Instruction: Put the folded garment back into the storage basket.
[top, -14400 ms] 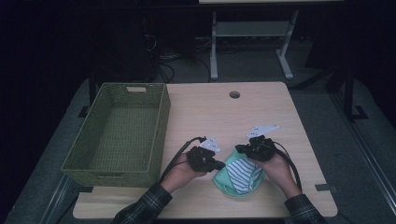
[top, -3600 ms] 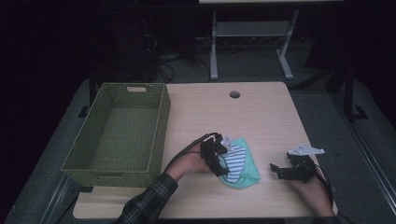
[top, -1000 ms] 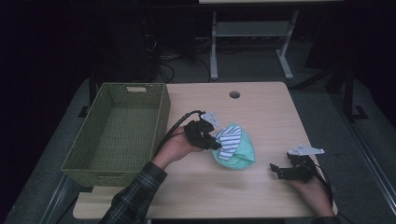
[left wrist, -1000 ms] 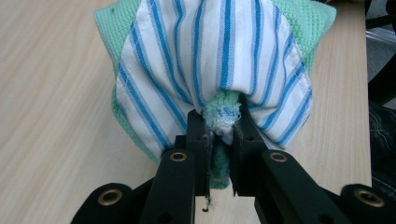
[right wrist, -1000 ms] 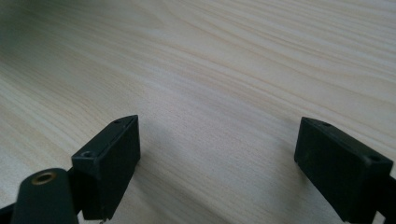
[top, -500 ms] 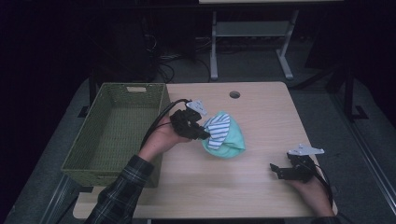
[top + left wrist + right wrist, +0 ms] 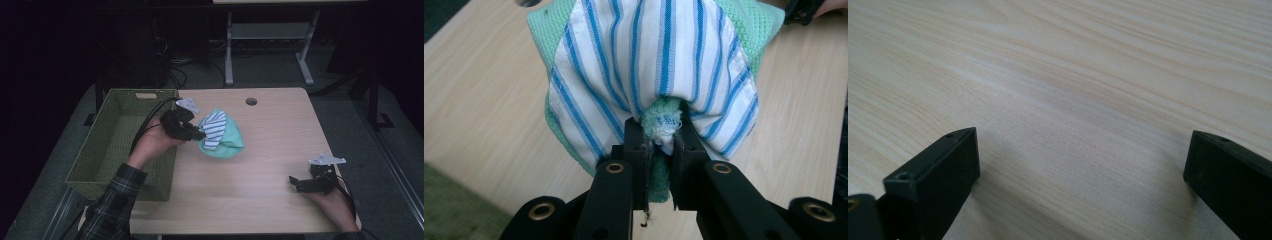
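Observation:
A bundle of a white cloth with blue stripes point(image 7: 214, 129) point(image 7: 649, 65) and a green towel point(image 7: 227, 145) point(image 7: 751, 30) hangs just above the wooden table point(image 7: 260, 200). My left gripper point(image 7: 199, 135) point(image 7: 659, 132) is shut on a bunched fold of both, right beside the green woven basket point(image 7: 102, 137). Near the table's front right corner my right gripper point(image 7: 296, 184) point(image 7: 1083, 155) rests low over the bare wood. Its jaws have just been opening and stand wide apart with nothing between them.
The basket stands at the table's left side and holds nothing that I can see. A round cable hole point(image 7: 251, 101) lies near the far edge. Beyond the table are a metal stand point(image 7: 267, 37) and cables on a dark floor.
My left gripper has carried the cloth bundle up and to the left, from the table's middle to the basket's right rim. The right hand has stayed where it was.

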A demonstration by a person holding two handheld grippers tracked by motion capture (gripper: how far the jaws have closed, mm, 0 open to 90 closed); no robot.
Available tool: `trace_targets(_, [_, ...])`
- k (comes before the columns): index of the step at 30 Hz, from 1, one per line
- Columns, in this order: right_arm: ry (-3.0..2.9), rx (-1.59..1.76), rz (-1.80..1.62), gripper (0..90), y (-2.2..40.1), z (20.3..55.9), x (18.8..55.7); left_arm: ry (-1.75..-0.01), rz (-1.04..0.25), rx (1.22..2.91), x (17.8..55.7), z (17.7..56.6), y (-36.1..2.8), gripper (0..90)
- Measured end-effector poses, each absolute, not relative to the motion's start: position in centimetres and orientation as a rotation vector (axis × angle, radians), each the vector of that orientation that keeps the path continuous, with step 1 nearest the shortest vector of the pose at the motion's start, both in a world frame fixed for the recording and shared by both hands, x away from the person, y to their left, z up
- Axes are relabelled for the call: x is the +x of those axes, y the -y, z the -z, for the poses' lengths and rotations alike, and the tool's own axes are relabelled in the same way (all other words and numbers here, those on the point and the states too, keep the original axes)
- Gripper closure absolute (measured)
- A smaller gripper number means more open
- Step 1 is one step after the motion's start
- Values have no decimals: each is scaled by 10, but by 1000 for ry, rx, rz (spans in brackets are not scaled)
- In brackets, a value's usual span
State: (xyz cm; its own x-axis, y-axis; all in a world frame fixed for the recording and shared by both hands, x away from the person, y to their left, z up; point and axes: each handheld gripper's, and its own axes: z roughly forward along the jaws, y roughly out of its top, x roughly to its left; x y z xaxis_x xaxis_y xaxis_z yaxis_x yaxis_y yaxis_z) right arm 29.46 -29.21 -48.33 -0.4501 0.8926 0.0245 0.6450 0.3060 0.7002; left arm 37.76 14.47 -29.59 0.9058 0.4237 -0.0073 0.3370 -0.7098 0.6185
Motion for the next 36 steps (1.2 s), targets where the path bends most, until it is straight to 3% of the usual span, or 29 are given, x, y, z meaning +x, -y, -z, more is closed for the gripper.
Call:
trace_targets(19, [-2218,1368,-929,13,292,483,294,-762,-326,2352,374,273,-227,800])
trace_targets(36, [-2218,1370,-930,13,292,483,294,-988,-407,2255,366,286,-293,800])
